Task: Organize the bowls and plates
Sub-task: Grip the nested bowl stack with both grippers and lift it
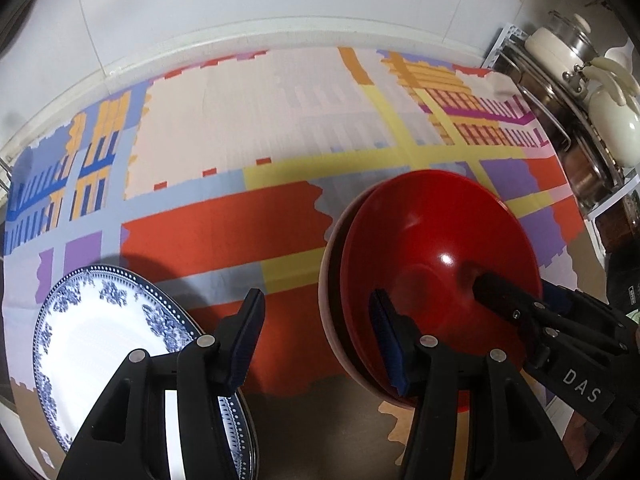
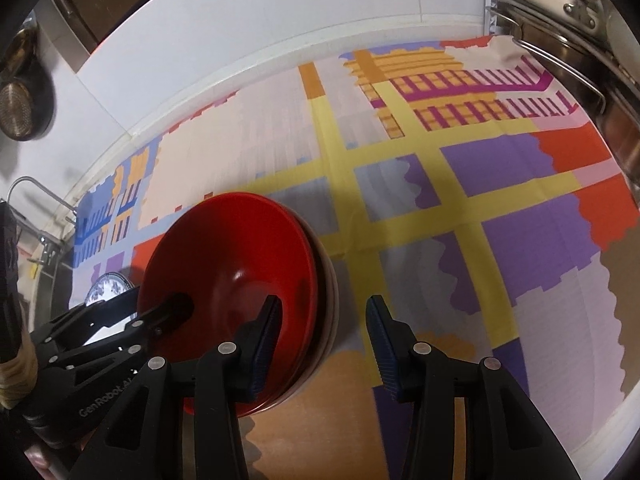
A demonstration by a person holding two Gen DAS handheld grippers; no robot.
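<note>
A stack of nested bowls, a glossy red bowl [image 1: 432, 248] [image 2: 240, 256] on top and paler ones under it, rests on the patterned cloth. My left gripper [image 1: 318, 340] [image 2: 148, 308] is open and straddles the stack's left rim, one finger inside the red bowl and one well outside it. My right gripper [image 2: 322, 344] [image 1: 524, 292] is open and straddles the opposite rim, with cloth showing between its outer pad and the stack. A blue-and-white floral plate [image 1: 100, 340] [image 2: 108, 288] lies to the left of the bowls, partly hidden by my left gripper.
The multicoloured cloth [image 1: 240, 140] covers the counter up to a white tiled wall. A metal rack [image 1: 580, 92] with steel pots and cream lidded pots stands at the right edge. A faucet [image 2: 40, 200] and a hanging strainer [image 2: 20, 108] are at the left.
</note>
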